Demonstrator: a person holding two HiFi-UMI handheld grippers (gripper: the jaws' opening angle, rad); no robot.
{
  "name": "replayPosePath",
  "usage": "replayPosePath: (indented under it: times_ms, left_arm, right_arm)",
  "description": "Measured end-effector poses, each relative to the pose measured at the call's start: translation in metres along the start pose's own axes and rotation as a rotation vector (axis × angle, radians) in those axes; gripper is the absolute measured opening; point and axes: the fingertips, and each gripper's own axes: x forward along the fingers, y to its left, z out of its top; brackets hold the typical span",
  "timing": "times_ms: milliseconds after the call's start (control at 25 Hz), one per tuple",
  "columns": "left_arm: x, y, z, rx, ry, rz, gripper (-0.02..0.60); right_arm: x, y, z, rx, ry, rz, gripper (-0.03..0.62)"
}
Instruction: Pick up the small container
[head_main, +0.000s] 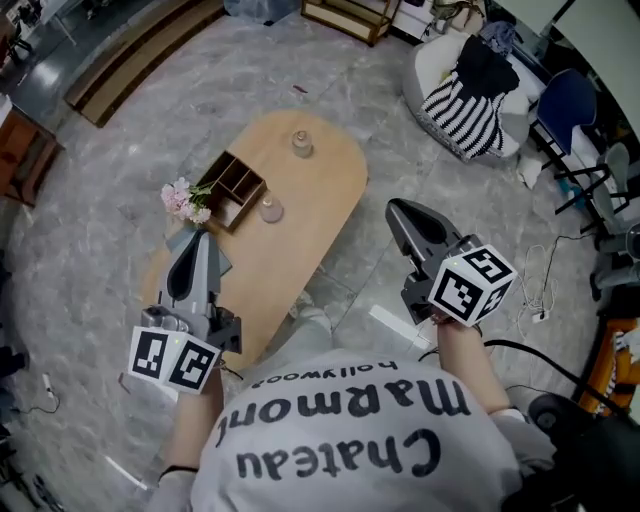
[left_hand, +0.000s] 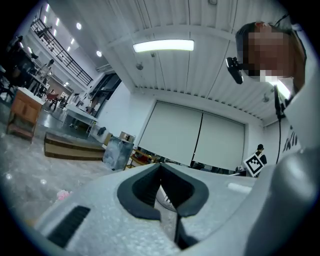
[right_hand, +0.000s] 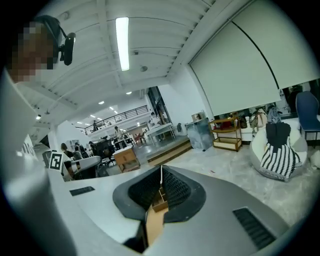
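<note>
Looking down from the head view, I have both grippers raised in front of me, neither touching anything. The left gripper (head_main: 197, 240) hangs over the near end of the desk (head_main: 320, 200). Its jaws are pressed together at the tips with nothing between them, as its own view (left_hand: 161, 167) confirms. The right gripper (head_main: 398, 210) sits off the desk's right edge, over the marble floor (head_main: 120, 150). Its jaws are likewise closed and empty (right_hand: 161, 170), and through the narrow slit below their tips I can make out a sliver of the wooden organizer (right_hand: 159, 201).

The small container (head_main: 270, 210), a clear glass piece, stands on the desk just beside the right edge of the organizer (head_main: 232, 188), well ahead of both grippers. A second glass jar (head_main: 301, 144) stands nearer the far end of the desk, apart from the first. A bunch of pink flowers (head_main: 185, 198) lies at the organizer's left side, close to the left gripper's tips. A beanbag (head_main: 440, 70) draped with striped cloth rests on the floor beyond the desk, to the right.
</note>
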Motion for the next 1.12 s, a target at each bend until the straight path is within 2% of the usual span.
replayPosePath:
  times_ms: [240,360,520,680,960,1120]
  left_arm:
    - [0.034,0.056,0.019,-0.022,-0.048,0.091,0.014]
    - [0.043,0.076,0.019,-0.023,-0.056,0.105,0.014]
    - [0.047,0.097,0.004,-0.051,-0.043,0.115,0.014]
    - [0.044,0.114,-0.022,-0.098,0.001,0.160,0.014]
    - [0.042,0.131,-0.084,-0.160,0.071,0.291,0.014]
    - [0.044,0.136,-0.109,-0.178,0.072,0.383,0.014]
  right_arm:
    - [0.085,0.008,0.038,-0.012,-0.031,0.164,0.017]
    - [0.124,0.010,0.035,-0.041,0.020,0.202,0.017]
    - [0.172,0.013,0.007,-0.055,0.127,0.231,0.017]
    - [0.212,0.021,-0.029,-0.030,0.253,0.294,0.017]
    - [0.259,0.037,-0.089,-0.027,0.436,0.475,0.017]
    - [0.280,0.035,-0.123,-0.009,0.525,0.599,0.017]
